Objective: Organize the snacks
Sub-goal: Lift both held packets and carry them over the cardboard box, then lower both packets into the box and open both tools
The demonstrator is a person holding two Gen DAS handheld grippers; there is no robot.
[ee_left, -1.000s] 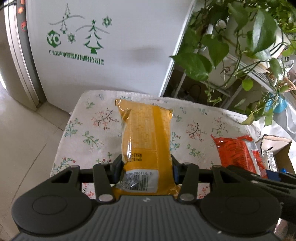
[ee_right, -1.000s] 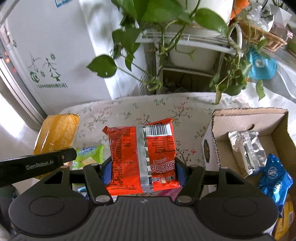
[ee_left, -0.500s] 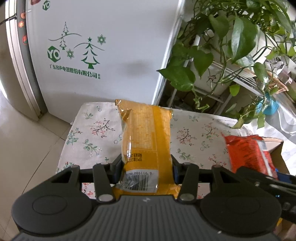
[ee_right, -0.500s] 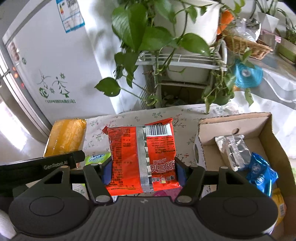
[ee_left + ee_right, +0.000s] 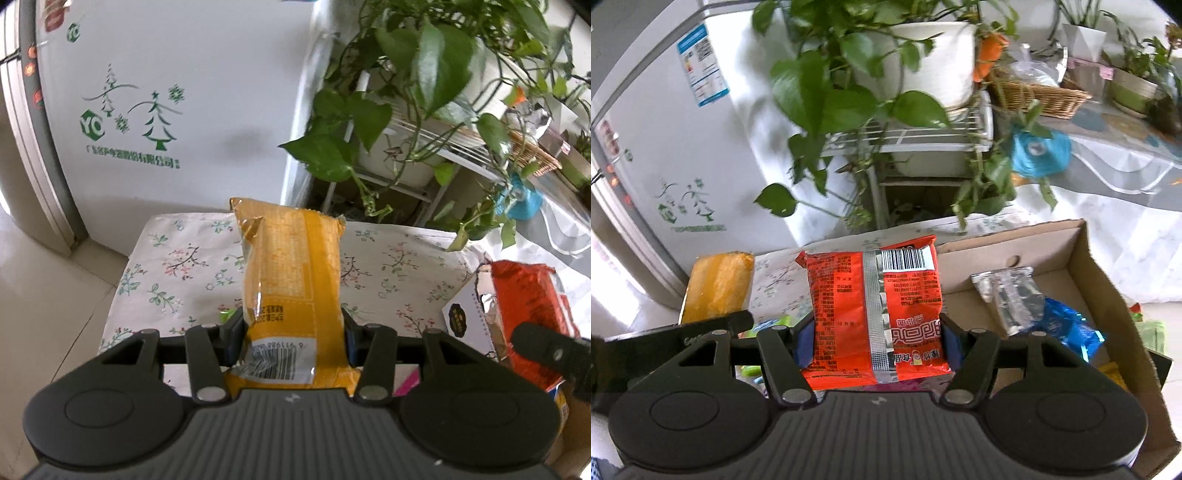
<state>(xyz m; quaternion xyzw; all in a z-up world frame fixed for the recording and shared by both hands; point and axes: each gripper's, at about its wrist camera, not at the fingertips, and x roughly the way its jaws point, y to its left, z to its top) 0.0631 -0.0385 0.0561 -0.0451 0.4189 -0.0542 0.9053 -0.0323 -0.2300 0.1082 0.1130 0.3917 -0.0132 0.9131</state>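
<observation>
In the left wrist view, the left gripper [image 5: 293, 325] has its jaws clamped on one yellow packet [image 5: 291, 280], which stands between them with its barcode end near the camera and its far end raised above the desk [image 5: 177, 258]. The desk wears a cloth with small flowers. At the right edge there is a cardboard box [image 5: 465, 317], and over its near wall hangs one red packet [image 5: 532, 310]. What lies inside the box cannot be told from here. A dark part of the right gripper [image 5: 554, 354] shows in front of the red packet.

In the right wrist view, the right gripper [image 5: 877, 341] has its jaws clamped on the red packet [image 5: 875, 310], one jaw on each long side, barcode at the far end. The packet is held above the desk, just left of the open cardboard box [image 5: 1108, 295]. Inside the box I count one silver packet [image 5: 1008, 295] and one blue packet [image 5: 1067, 325], the blue one nearer and touching the silver one. Something yellow shows at the near right of the box, but it is too hidden to name. On the left, the yellow packet [image 5: 716, 284] is seen above the black arm of the left gripper. Green wrappers [image 5: 764, 328] lie on the desk under the jaws; their number is not clear.
</observation>
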